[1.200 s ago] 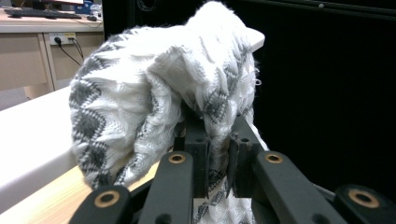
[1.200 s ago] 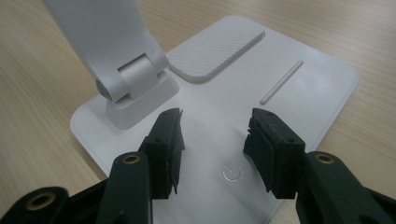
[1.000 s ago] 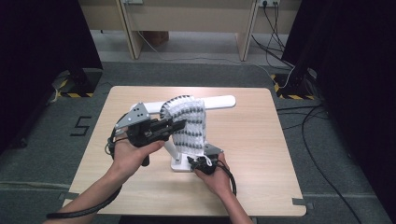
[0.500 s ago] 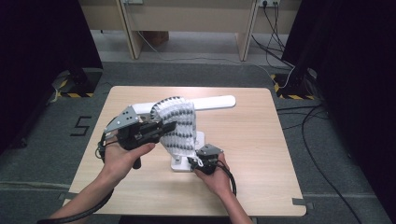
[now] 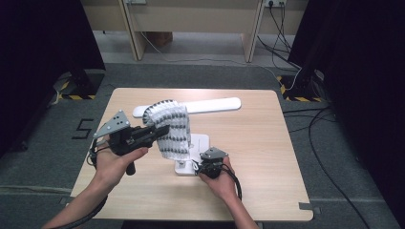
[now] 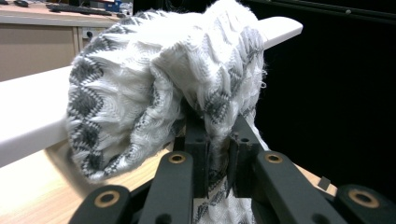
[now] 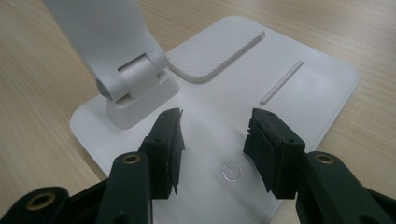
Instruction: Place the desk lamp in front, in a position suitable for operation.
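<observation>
Leftward travel of the left gripper (image 5: 160, 131) has drawn the knit sock (image 5: 173, 131), pinched in its fingers, partway along the lamp arm (image 5: 210, 105); right gripper (image 7: 214, 144) fingers, apparently empty, stand half-open over the lamp base (image 7: 299, 79).

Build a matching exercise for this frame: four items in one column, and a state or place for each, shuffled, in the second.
Items:
1. left gripper
2. right gripper
3. knitted sock
4. lamp base

States or places:
A. flat on the table, power symbol on top
B. jaws apart, resting on the white plate
C. draped over the lamp's arm
D. jaws pinched on grey-and-white knit

Pairs: 1-D, 2-B, 3-C, 4-A
</observation>
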`<state>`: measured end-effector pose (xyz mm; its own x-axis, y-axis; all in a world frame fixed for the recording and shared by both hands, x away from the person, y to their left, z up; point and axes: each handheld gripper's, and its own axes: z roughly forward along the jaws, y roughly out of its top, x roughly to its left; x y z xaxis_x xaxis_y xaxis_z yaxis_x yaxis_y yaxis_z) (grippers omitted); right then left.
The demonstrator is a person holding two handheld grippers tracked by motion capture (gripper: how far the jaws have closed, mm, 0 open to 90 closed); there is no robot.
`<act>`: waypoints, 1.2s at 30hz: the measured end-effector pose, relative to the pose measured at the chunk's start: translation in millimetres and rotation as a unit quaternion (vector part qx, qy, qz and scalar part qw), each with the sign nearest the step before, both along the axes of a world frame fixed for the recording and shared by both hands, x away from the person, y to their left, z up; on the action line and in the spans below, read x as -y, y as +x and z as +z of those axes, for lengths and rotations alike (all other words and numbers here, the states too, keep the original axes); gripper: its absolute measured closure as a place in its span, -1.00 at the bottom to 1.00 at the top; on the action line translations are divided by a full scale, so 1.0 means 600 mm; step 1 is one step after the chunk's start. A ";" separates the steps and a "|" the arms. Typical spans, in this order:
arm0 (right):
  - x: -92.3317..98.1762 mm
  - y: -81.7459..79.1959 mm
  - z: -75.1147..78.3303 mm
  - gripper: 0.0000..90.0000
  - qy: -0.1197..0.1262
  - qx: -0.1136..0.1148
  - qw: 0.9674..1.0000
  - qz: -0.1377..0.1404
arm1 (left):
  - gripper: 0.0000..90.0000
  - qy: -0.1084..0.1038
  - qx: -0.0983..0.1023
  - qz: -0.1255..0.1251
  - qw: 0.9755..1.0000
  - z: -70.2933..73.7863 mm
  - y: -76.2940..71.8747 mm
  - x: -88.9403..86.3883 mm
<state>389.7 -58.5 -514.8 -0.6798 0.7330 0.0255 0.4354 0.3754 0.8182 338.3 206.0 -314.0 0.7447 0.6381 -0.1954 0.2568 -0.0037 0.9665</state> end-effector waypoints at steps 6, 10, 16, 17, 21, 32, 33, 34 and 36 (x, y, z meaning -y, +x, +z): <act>0.000 0.000 0.000 0.21 0.000 0.001 1.000 0.000 | 0.79 -0.001 0.000 0.011 1.000 -0.002 -0.004 -0.020; 0.000 0.001 0.000 0.21 0.000 0.003 1.000 0.001 | 0.79 -0.004 0.000 0.018 1.000 -0.003 -0.007 -0.034; 0.000 0.000 0.000 0.21 0.000 0.001 1.000 0.001 | 0.79 -0.007 -0.002 0.027 1.000 -0.007 -0.012 -0.052; 0.000 0.000 0.000 0.21 0.000 0.001 1.000 0.001 | 0.79 -0.007 -0.002 0.029 1.000 -0.008 -0.013 -0.055; 0.000 0.000 0.000 0.21 -0.001 0.001 1.000 0.000 | 0.80 -0.009 -0.002 0.034 0.999 -0.010 -0.017 -0.067; 0.000 0.000 0.000 0.21 0.000 0.002 1.000 0.001 | 0.79 -0.017 -0.004 0.051 0.999 -0.018 -0.031 -0.098; 0.000 0.000 0.000 0.21 0.000 0.002 1.000 0.001 | 0.79 -0.017 -0.004 0.054 0.998 -0.019 -0.033 -0.102; 0.000 0.000 0.000 0.21 0.000 0.002 1.000 0.001 | 0.79 -0.017 -0.005 0.056 0.998 -0.020 -0.034 -0.106; 0.000 0.000 0.000 0.21 0.000 0.001 1.000 0.001 | 0.80 -0.016 -0.005 0.062 0.998 -0.022 -0.036 -0.114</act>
